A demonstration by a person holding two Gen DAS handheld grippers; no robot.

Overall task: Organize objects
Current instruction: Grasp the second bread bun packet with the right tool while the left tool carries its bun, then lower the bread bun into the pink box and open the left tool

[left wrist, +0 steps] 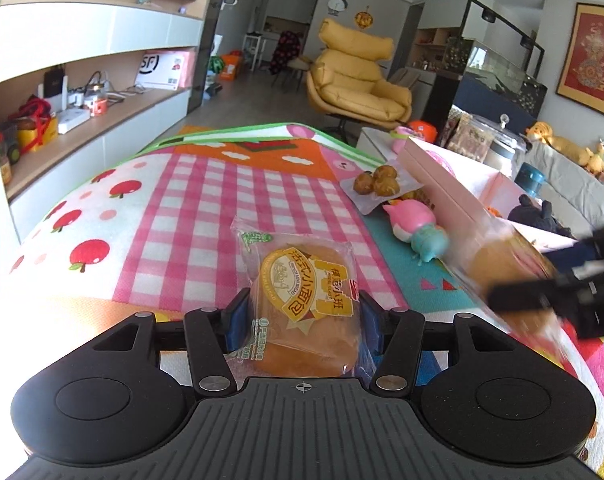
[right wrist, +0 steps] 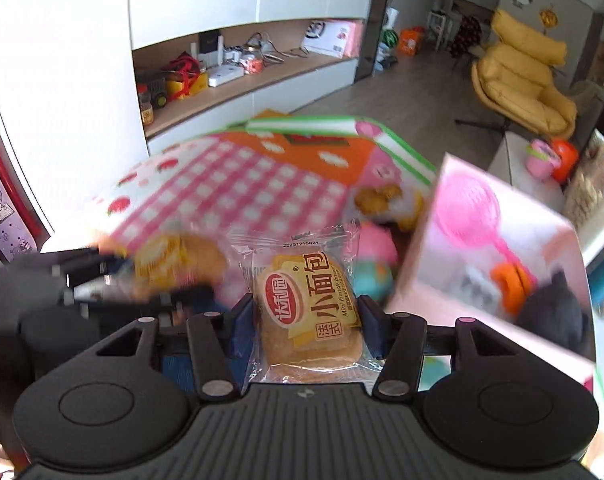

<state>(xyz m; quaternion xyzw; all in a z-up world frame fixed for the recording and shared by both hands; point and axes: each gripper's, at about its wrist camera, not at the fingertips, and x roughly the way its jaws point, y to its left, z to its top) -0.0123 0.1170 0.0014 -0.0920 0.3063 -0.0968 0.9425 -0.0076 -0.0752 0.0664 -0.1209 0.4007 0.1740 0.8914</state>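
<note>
Above the pink-checked play mat (left wrist: 205, 200), each gripper pinches a clear-wrapped mini bread: left gripper (left wrist: 304, 320) one, right gripper (right wrist: 306, 322) another. Neither is stowed yet; the pink open box (left wrist: 454, 184), plush toys and snacks probably still need sorting.

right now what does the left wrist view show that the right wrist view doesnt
Only the left wrist view: the framed red picture and stuffed toys on the sofa. Only the right wrist view: the pink box's open inside, and the red-logo bread packet sharp between the right gripper. Both: the checked mat, yellow armchair, and left gripper holding a bread packet.
</note>
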